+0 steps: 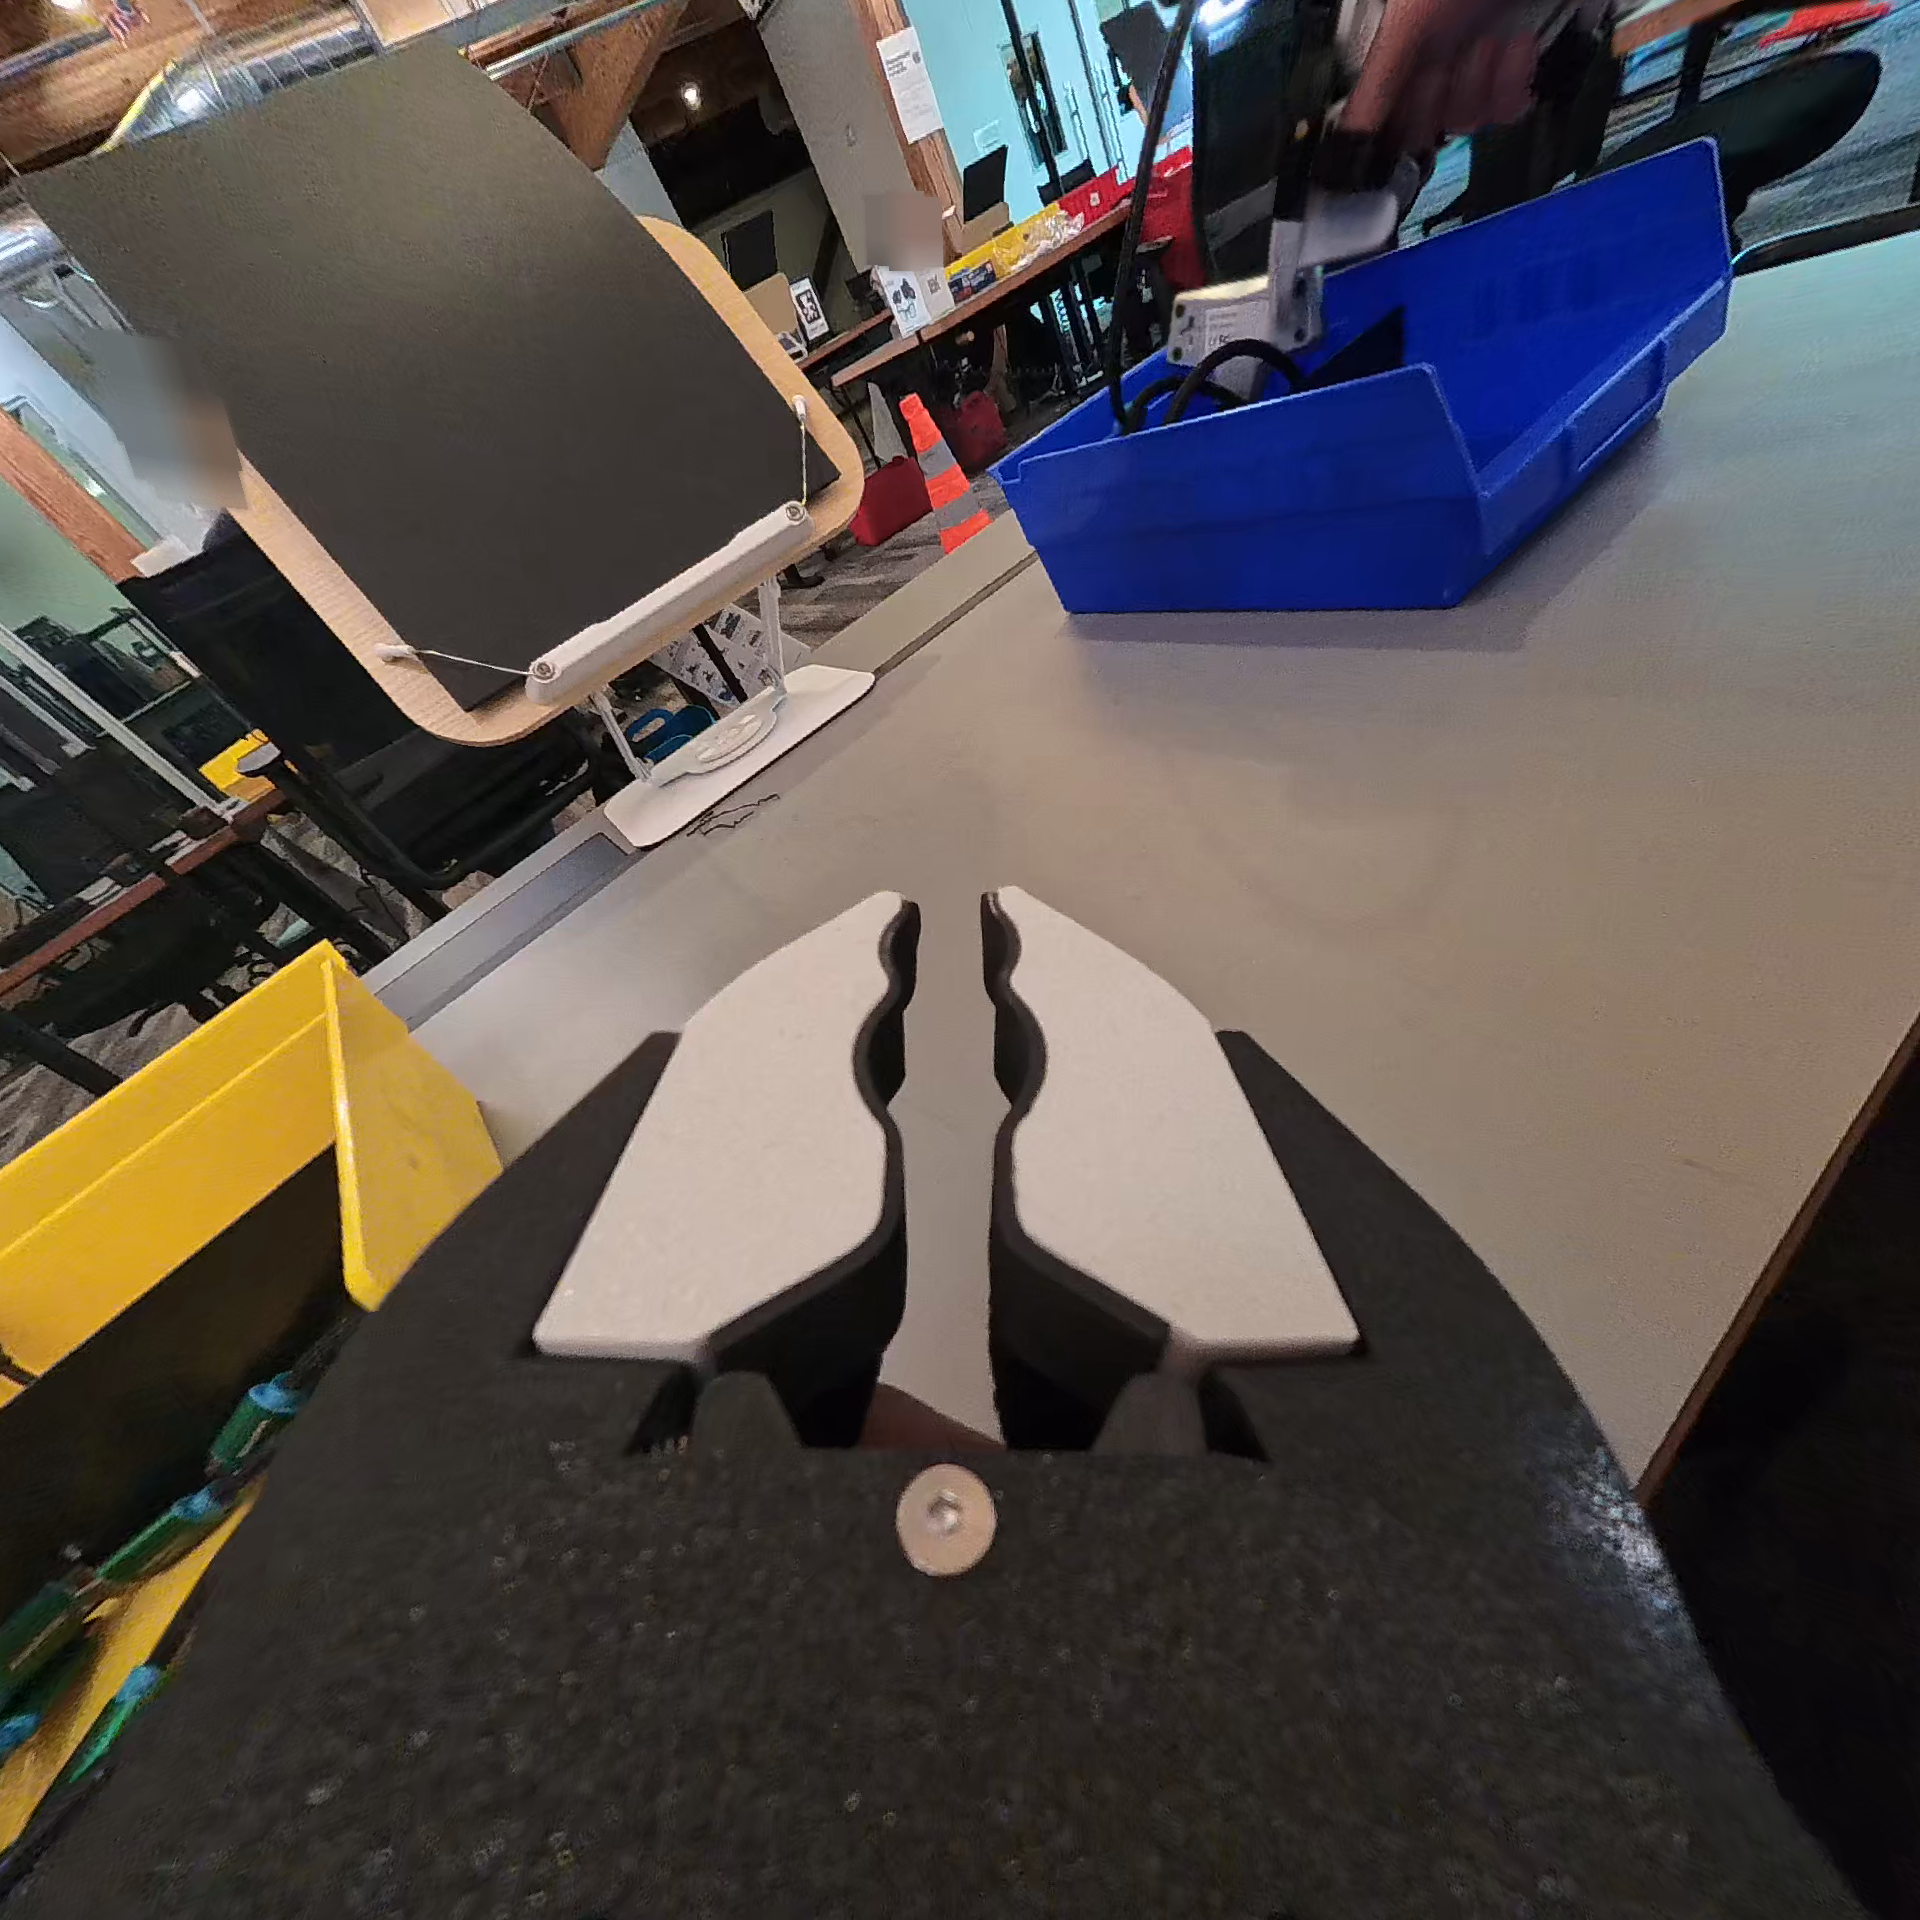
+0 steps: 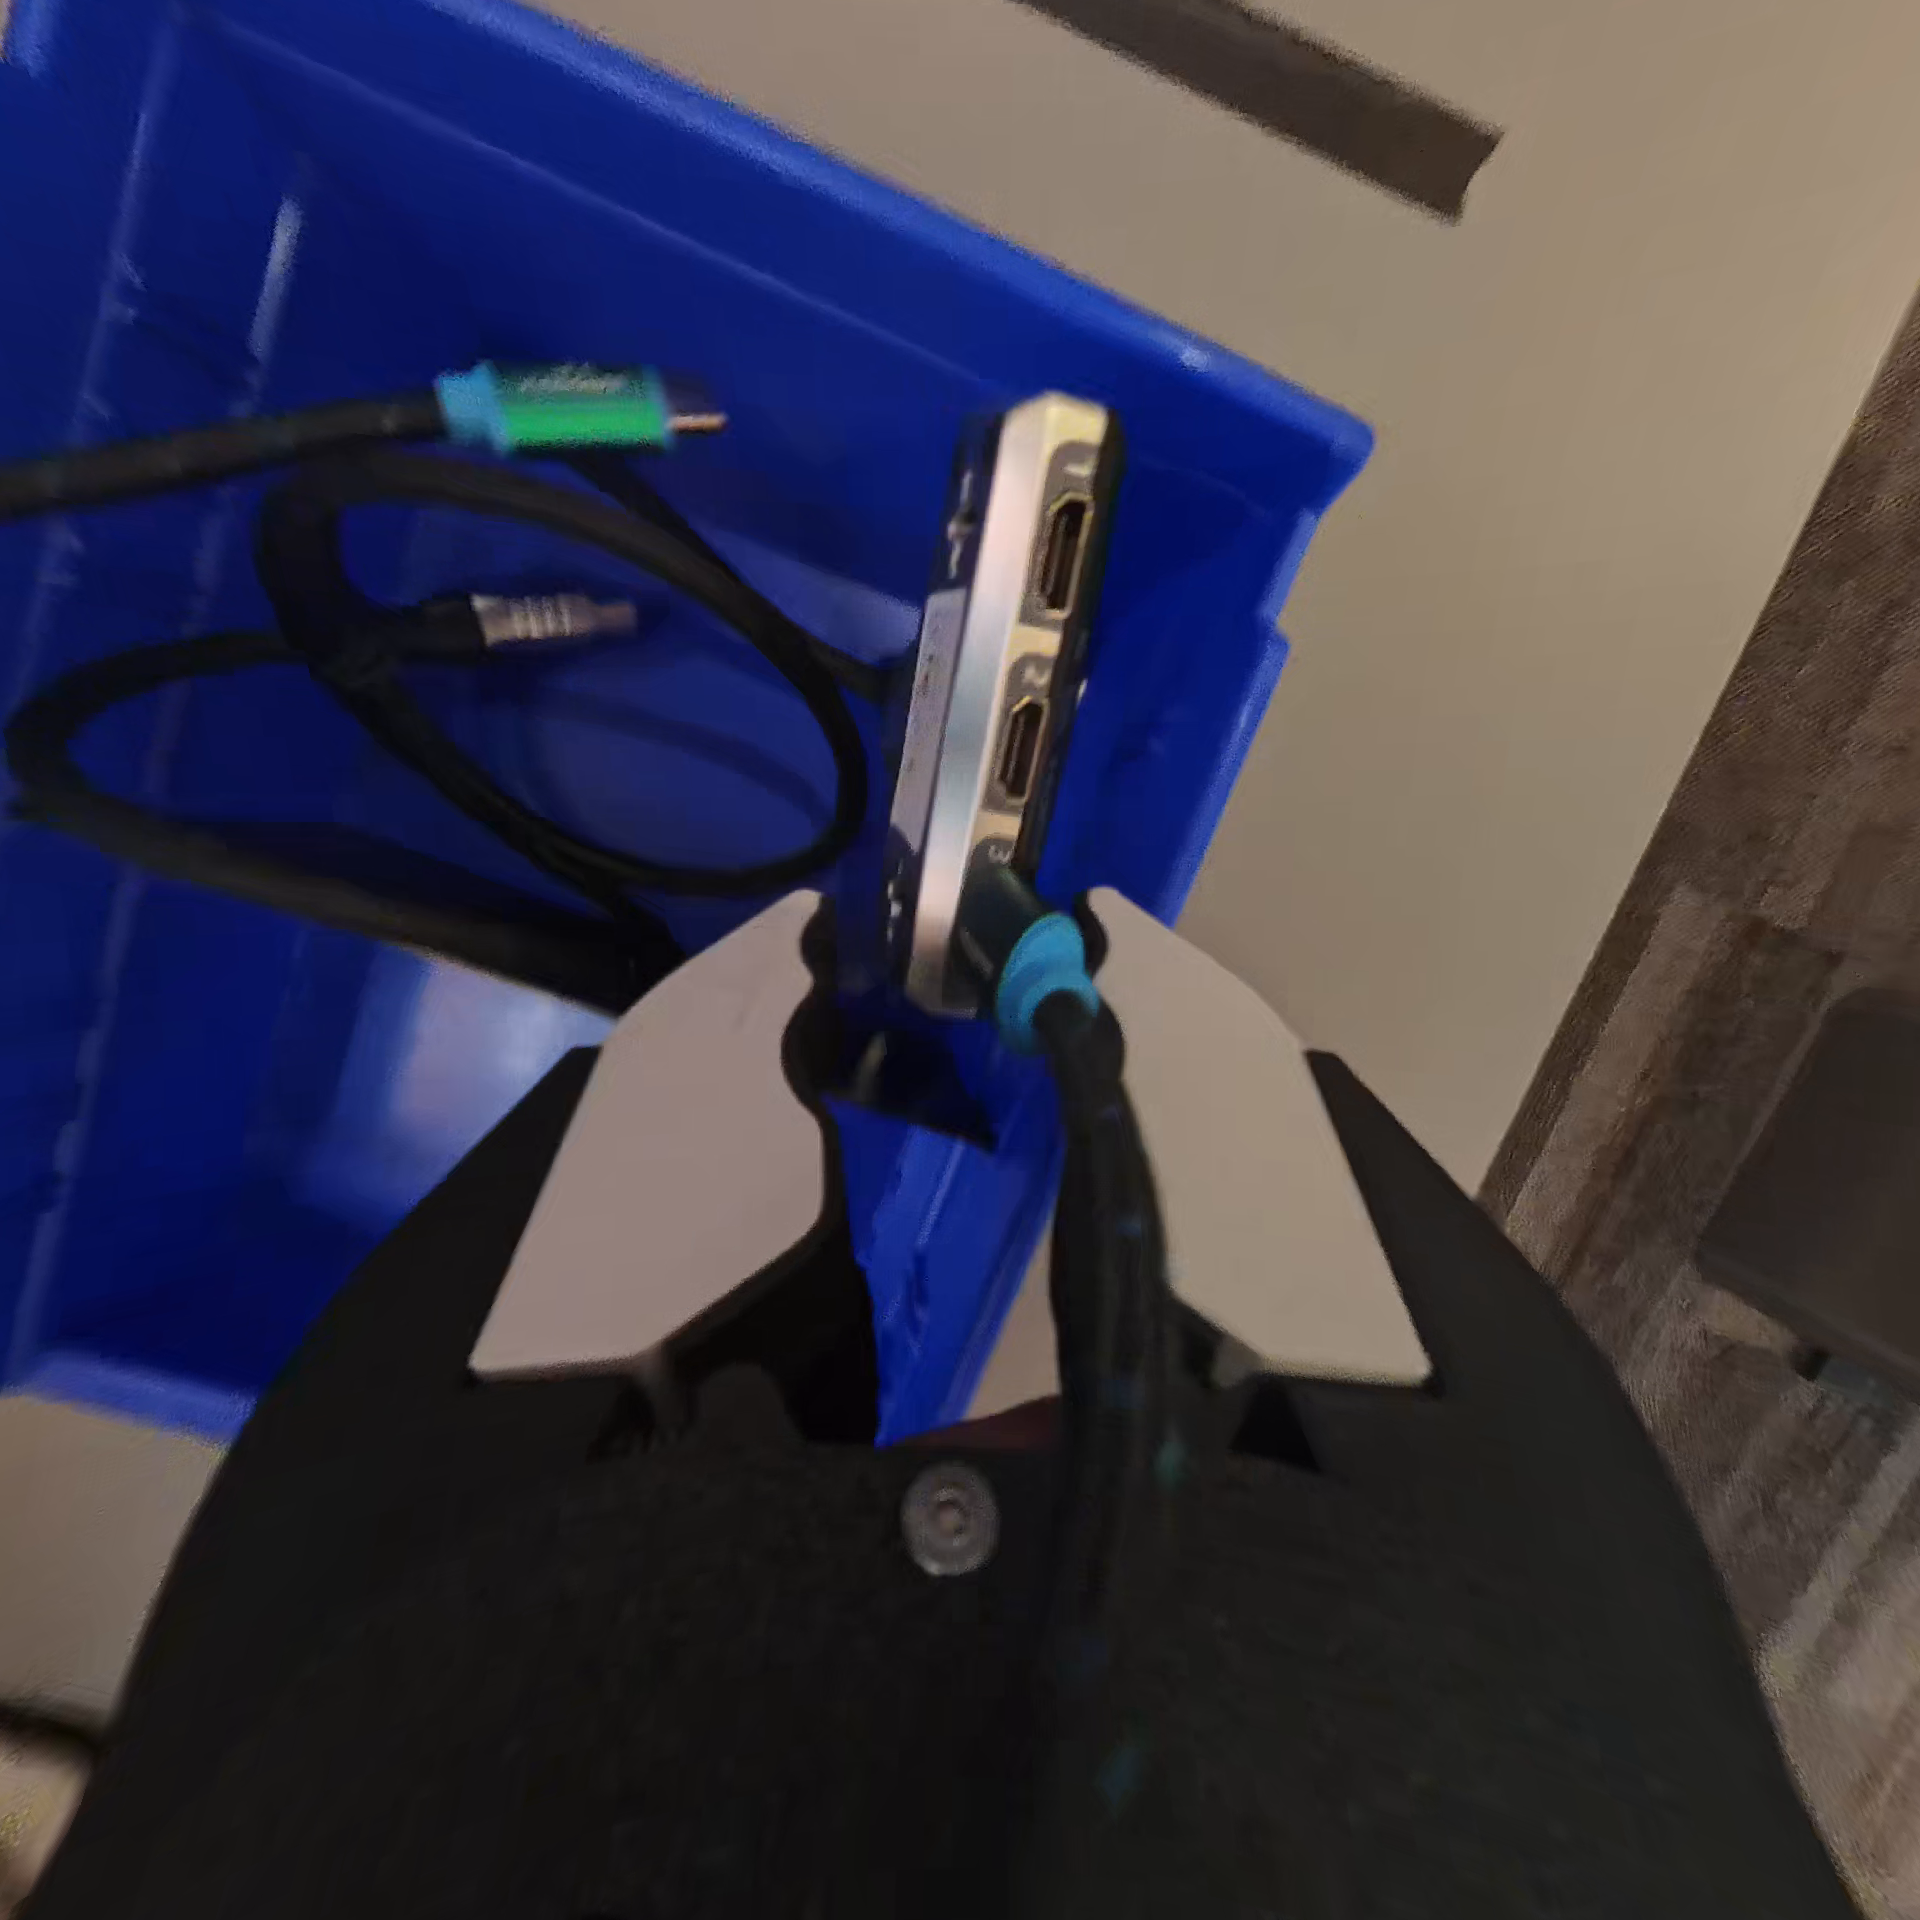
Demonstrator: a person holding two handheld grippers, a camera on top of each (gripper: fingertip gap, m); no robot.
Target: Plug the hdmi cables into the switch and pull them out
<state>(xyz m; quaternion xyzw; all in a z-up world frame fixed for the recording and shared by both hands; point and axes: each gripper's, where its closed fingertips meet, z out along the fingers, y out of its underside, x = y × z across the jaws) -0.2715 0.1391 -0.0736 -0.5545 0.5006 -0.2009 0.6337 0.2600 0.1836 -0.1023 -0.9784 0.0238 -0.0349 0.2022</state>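
My right gripper is shut on the lower end of a silver HDMI switch and holds it upright over the blue bin. The switch shows two empty ports; a black cable with a blue collar is plugged into its lowest port. A loose cable with a green and blue plug lies in the bin beside a coiled black lead with a silver plug. The left wrist view shows the right gripper and switch above the bin. My left gripper is empty, jaws a narrow gap apart, over the grey table.
A yellow bin with several green-plugged cables stands at the near left. A tilted stand holding a black board sits at the table's far left. The table edge runs along the right. The tips of one gripper are about 55 cm away from the tips of the other.
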